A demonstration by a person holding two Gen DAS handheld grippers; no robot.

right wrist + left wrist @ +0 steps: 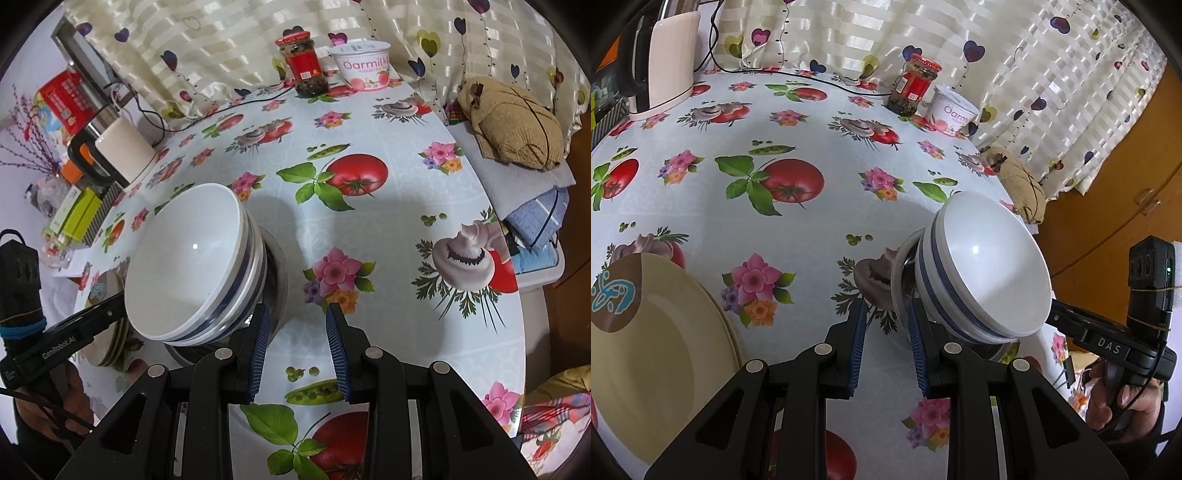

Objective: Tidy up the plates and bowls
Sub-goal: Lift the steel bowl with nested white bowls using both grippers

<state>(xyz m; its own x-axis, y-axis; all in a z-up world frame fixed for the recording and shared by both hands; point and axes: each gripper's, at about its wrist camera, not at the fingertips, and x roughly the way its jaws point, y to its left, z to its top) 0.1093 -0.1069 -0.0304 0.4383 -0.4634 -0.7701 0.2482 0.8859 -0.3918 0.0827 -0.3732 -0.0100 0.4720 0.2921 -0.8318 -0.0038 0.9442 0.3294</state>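
Observation:
A stack of white bowls with blue stripes (990, 269) (192, 258) sits tilted inside a steel bowl (899, 280) (277, 277) on the tablecloth. My left gripper (886, 339) stands open just left of it, its right pad (918, 343) beside the steel rim; whether it touches I cannot tell. My right gripper (299, 347) is open on the opposite side, its left pad (258, 350) close to the same rim. Nothing lies between either pair of pads. A cream plate (653, 350) lies at the left; it tops a stack of plates (110, 332) seen past the bowls.
At the back stand a red-lidded jar (914, 85) (303, 62) and a yoghurt tub (951, 109) (364, 64). A kettle (661, 59) (118, 151) with a cord is back left. The round table's edge (517, 332) curves nearby; folded cloths (513, 125) lie beyond it.

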